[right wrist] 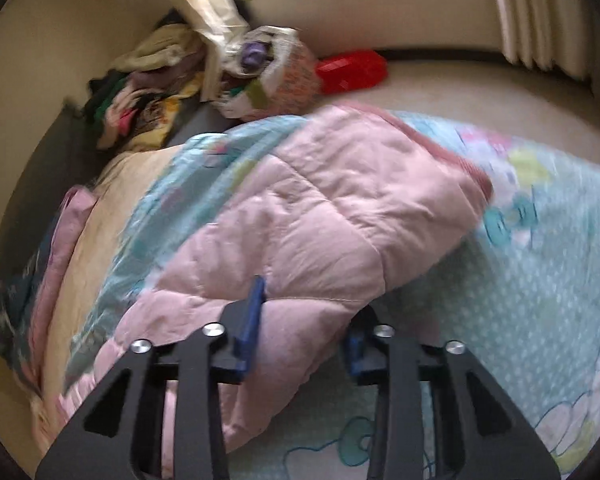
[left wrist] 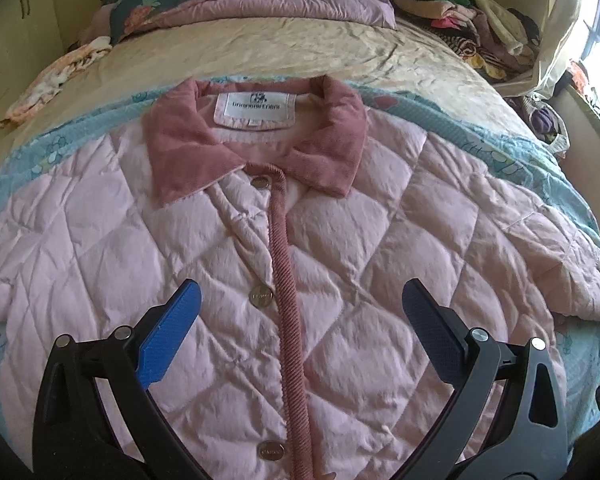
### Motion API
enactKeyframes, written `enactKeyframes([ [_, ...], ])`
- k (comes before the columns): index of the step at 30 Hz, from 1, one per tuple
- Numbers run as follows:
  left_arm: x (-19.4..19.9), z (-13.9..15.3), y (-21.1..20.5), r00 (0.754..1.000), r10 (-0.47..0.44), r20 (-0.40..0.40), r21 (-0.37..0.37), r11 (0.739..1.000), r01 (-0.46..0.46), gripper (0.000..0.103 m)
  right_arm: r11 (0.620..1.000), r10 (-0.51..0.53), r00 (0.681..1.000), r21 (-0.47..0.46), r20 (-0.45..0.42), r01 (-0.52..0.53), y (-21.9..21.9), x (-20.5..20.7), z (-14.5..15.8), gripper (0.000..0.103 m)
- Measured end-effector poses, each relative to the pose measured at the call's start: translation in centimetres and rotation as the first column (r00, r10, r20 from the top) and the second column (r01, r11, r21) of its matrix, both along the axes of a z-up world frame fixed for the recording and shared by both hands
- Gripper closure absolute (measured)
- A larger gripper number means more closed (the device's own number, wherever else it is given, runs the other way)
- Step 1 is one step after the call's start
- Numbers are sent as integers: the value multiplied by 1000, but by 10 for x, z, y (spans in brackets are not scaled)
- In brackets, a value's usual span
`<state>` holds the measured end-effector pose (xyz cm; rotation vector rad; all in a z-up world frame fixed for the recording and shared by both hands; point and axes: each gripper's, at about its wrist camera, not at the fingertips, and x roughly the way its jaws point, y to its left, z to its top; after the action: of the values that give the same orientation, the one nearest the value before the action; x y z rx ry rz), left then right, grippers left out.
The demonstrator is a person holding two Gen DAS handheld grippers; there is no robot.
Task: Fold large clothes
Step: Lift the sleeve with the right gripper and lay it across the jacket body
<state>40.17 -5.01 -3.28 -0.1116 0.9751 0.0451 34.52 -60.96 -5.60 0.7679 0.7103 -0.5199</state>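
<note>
Two grippers share the work: the right gripper (right wrist: 304,320) pinches the quilted jacket's (left wrist: 340,240) sleeve (right wrist: 320,208) between its pads for folding inward, while the left gripper (left wrist: 300,312) hovers spread above the chest.

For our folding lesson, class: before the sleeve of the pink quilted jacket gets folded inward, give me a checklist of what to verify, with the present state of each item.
1. Jacket lies front up and spread on the bed: ok.
2. Front closed: three snaps sit along the placket and look fastened: ok.
3. Collar lies flat and open: ok.
4. Right gripper has the sleeve between its fingers, padding bunched there: ok, though the picture is blurred.
5. Left gripper is open above the chest, holding nothing: ok, free to pin the fabric.
6. Sleeve cuff is free of the bed's blue blanket: cannot tell.
</note>
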Motion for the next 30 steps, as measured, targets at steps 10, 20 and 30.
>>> enactKeyframes([
  [10,-11,41,3,997,0,76,-3,1000,0,8,952,224,966,-242,129,-188,50,0,84,83],
  [20,-29,75,18,993,-10,119,-36,999,14,8,859,418,886,-405,201,-313,122,-1,170,85],
  [30,-47,91,51,990,20,137,-64,998,-11,8,748,577,792,-518,200,-414,204,-3,223,86],
])
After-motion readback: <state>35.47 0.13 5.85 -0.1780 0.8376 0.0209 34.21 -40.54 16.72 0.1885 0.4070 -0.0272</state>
